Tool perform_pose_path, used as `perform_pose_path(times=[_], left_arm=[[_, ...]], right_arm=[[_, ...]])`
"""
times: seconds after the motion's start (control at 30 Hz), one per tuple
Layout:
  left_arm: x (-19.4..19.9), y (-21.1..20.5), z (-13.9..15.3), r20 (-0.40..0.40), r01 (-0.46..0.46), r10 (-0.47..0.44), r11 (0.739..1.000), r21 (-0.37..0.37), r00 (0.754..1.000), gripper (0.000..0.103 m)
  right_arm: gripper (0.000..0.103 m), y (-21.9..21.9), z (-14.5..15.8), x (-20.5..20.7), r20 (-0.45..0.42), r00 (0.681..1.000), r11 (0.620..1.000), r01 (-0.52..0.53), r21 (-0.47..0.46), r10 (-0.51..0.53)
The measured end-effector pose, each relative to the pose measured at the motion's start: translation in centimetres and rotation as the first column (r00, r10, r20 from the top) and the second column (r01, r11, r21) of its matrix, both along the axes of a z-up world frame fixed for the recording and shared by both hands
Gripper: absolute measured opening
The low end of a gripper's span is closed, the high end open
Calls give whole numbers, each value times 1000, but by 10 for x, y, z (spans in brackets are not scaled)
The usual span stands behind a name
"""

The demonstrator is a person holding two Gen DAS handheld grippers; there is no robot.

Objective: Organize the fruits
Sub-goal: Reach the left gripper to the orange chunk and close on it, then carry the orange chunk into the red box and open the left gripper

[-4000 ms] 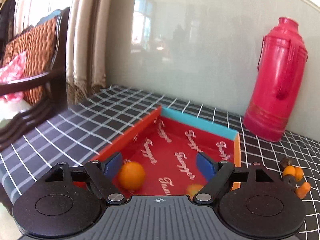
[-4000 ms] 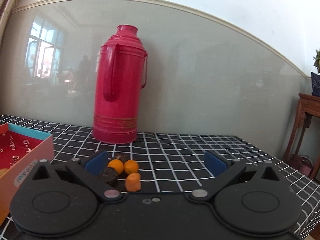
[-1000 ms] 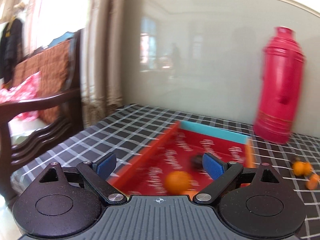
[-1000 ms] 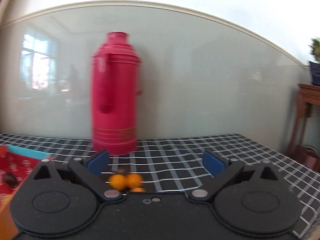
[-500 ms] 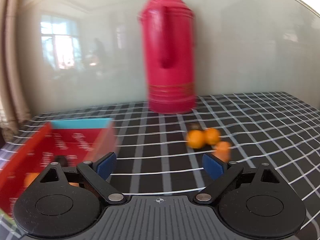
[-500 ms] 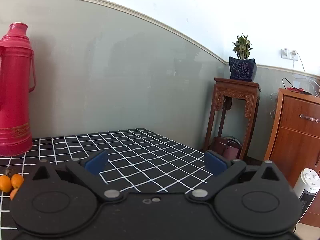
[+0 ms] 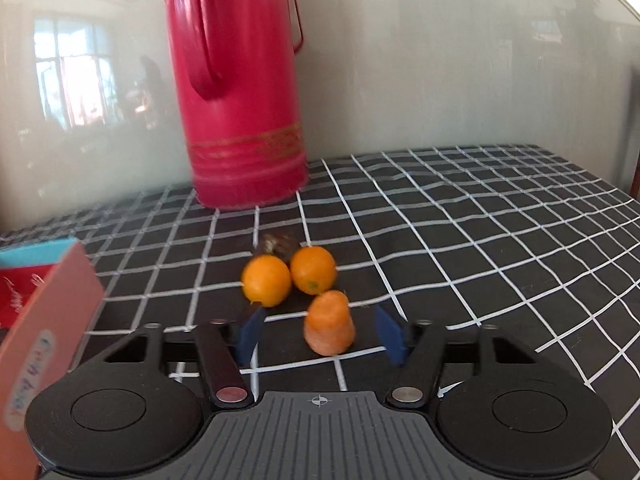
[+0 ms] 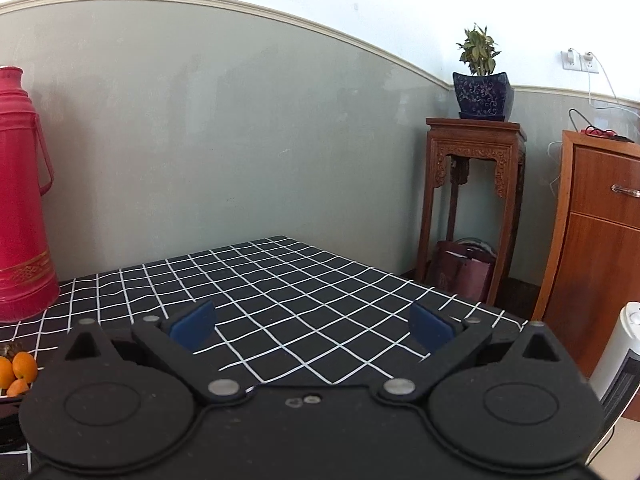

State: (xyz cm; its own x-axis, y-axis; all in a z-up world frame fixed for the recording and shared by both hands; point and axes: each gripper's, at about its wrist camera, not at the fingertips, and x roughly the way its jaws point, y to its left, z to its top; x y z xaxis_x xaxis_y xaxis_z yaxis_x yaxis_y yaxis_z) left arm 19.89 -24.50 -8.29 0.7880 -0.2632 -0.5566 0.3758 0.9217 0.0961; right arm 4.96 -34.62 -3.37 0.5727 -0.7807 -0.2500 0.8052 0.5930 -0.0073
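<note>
In the left wrist view a carrot stub stands on the checked tablecloth between the blue pads of my left gripper, which is open around it without touching. Just beyond lie two oranges and a dark brown fruit. The red box with a blue end wall is at the left edge. My right gripper is open and empty above bare cloth. The fruit pile shows small at the far left of the right wrist view.
A tall red thermos stands behind the fruit against the grey wall. It also shows in the right wrist view. Past the table's right edge stand a wooden plant stand, a wooden cabinet and a white heater.
My left gripper swung right from the red box to the fruit pile, came down close, and its jaws narrowed around the carrot stub. My right gripper turned right, away from the fruit.
</note>
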Motion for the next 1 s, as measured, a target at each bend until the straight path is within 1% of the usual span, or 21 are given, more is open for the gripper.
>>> perform_pose_path(times=[0.03, 0.07, 0.1, 0.23, 0.4, 0.57, 0.77, 1.0], left_arm=[[2, -2, -2, -19, 4, -4, 1000, 1, 1000, 47], [5, -2, -2, -36, 7, -7, 1000, -10, 999, 40], [6, -2, -3, -43, 10, -11, 1000, -24, 999, 30], [6, -5, -5, -41, 12, -12, 1000, -20, 999, 29], [0, 1, -2, -35, 9, -10, 1000, -25, 999, 29], [-1, 14, 11, -21, -5, 4, 999, -42, 1000, 29], [-6, 43, 31, 23, -48, 49, 998, -46, 999, 29], [-7, 96, 48, 63, -147, 150, 988, -50, 987, 29]], right_arm=[[97, 1, 0, 0, 2, 1000, 1000, -6, -1, 6], [97, 2, 1, 0, 2, 1000, 1000, -11, -2, 11], [97, 3, 1, 1, 2, 1000, 1000, -15, -4, 15], [97, 4, 1, 2, 1, 1000, 1000, -19, 2, 19], [97, 7, 3, 2, 5, 1000, 1000, -13, -9, 13], [97, 14, 4, 6, 2, 999, 999, -35, -13, 35], [97, 28, 5, 12, -2, 997, 997, -76, -29, 76], [97, 52, 4, 23, -26, 989, 988, -147, -53, 146]])
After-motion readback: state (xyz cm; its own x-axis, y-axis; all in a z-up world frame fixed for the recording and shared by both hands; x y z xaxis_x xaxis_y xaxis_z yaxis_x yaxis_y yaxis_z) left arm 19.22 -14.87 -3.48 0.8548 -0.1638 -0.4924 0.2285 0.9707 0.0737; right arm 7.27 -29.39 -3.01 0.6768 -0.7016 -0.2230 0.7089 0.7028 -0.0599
